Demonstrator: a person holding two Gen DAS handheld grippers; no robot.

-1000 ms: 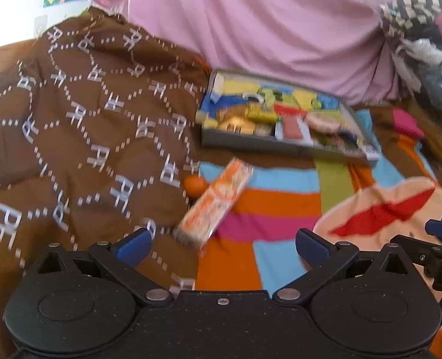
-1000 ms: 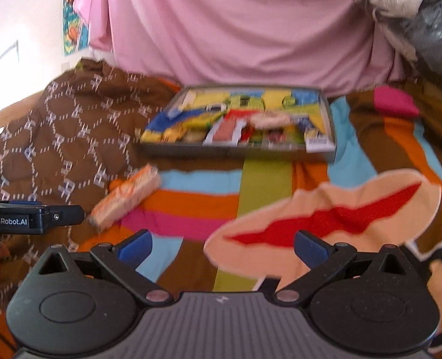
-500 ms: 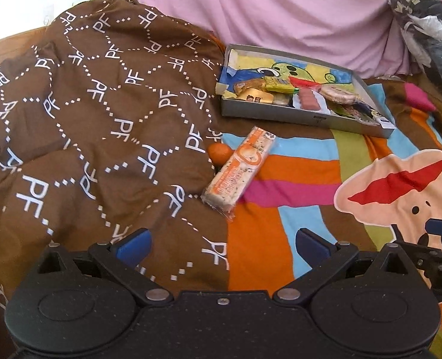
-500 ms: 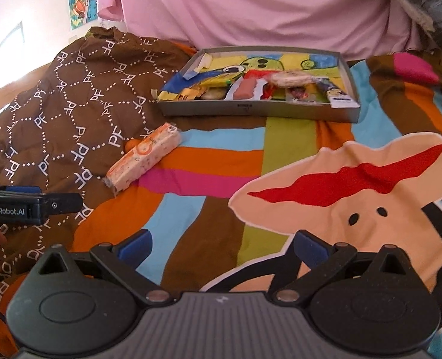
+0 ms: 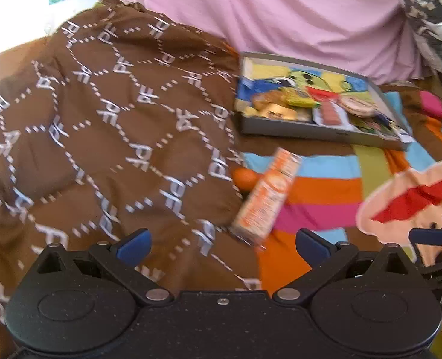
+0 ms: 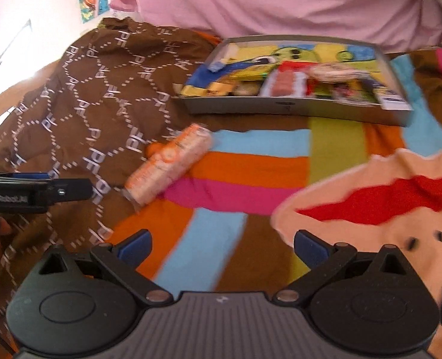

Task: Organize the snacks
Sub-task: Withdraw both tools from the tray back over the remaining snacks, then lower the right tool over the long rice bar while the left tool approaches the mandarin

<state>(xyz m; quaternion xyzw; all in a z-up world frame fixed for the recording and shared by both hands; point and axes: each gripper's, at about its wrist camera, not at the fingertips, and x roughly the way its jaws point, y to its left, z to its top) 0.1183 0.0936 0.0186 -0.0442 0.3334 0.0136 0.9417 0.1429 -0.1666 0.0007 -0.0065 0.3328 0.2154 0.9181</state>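
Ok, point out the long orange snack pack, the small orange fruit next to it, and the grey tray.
orange snack pack (image 5: 266,197), left wrist view, middle of wrapper.
orange fruit (image 5: 244,176), left wrist view, its visible top.
grey tray (image 6: 295,109), right wrist view, near wall.

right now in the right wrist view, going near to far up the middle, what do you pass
right gripper → striped blanket → grey snack box → pink sheet
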